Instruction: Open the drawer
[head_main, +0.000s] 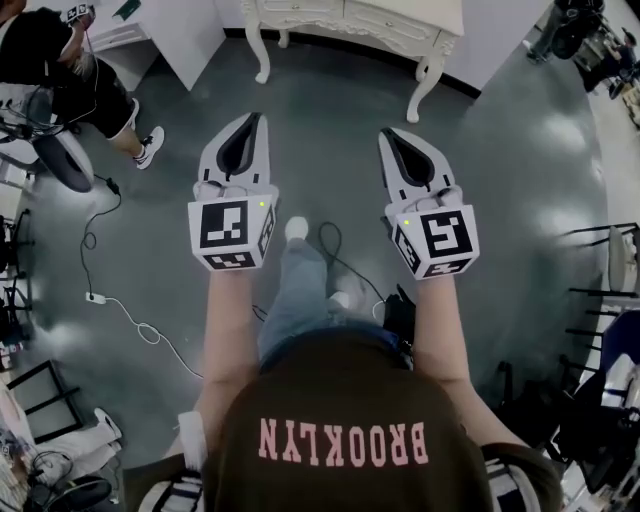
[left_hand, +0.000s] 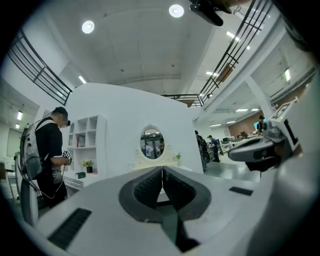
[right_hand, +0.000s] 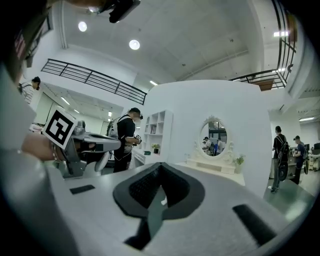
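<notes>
A white dressing table (head_main: 350, 22) with curved legs and drawer fronts stands at the far edge of the head view, well ahead of both grippers. My left gripper (head_main: 258, 118) and right gripper (head_main: 386, 134) are held out level side by side above the grey floor, both shut with nothing between the pads. In the left gripper view the closed jaws (left_hand: 162, 169) point at the table's oval mirror (left_hand: 152, 143). From the right gripper (right_hand: 160, 167) the same mirror (right_hand: 215, 138) lies to the right of the jaws. No drawer handle can be made out.
A person in black (head_main: 70, 70) stands at the far left by a white shelf unit (head_main: 170, 30). A white cable (head_main: 130, 320) runs over the floor at left. Black frames (head_main: 600, 300) stand along the right edge. More people stand far off (right_hand: 279, 150).
</notes>
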